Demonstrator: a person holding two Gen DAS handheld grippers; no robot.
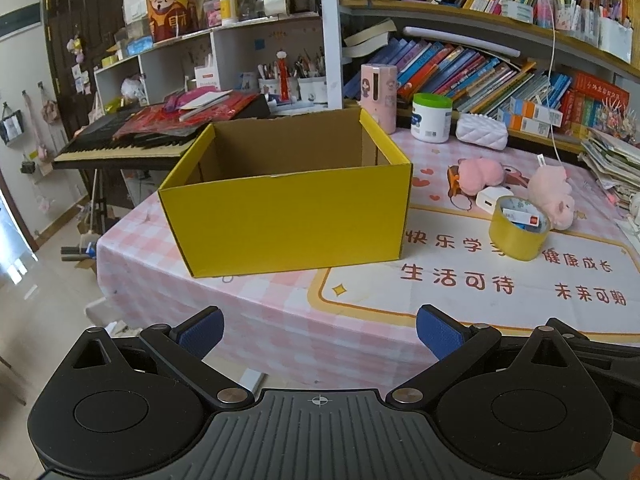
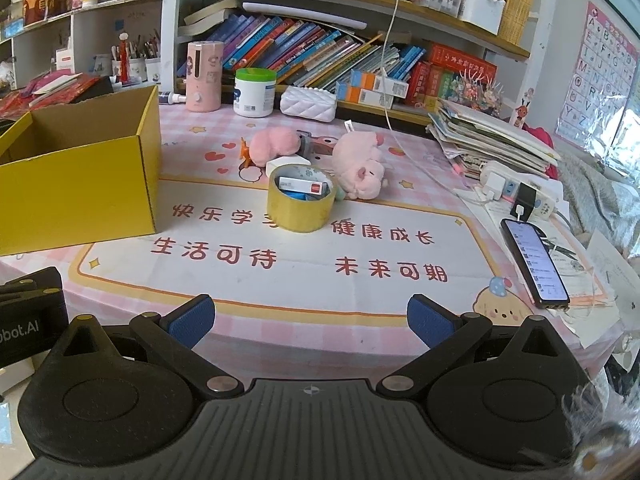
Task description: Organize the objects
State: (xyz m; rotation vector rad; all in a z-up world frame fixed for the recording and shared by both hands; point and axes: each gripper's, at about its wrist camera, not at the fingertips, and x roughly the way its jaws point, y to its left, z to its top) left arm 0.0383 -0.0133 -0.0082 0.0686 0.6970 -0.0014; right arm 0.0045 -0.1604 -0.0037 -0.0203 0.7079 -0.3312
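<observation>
An open yellow cardboard box (image 1: 288, 216) stands on the left of the pink table; its inside looks empty. It also shows in the right wrist view (image 2: 76, 188). To its right lie a yellow tape roll (image 1: 519, 227) (image 2: 301, 197) with a small white-and-red box inside it, a white charger (image 1: 493, 197), a pink plush pig (image 1: 553, 197) (image 2: 360, 166) and a second pink plush (image 1: 480, 176) (image 2: 274, 145). My left gripper (image 1: 320, 330) is open and empty, short of the table's near edge. My right gripper (image 2: 312, 320) is open and empty over the near edge.
At the back stand a pink dispenser (image 2: 204, 76), a white jar with a green lid (image 2: 255, 92) and a white quilted case (image 2: 308, 103). A phone (image 2: 534, 262), a power strip and a paper stack (image 2: 492, 136) fill the right side. A keyboard (image 1: 120, 144) stands left of the table.
</observation>
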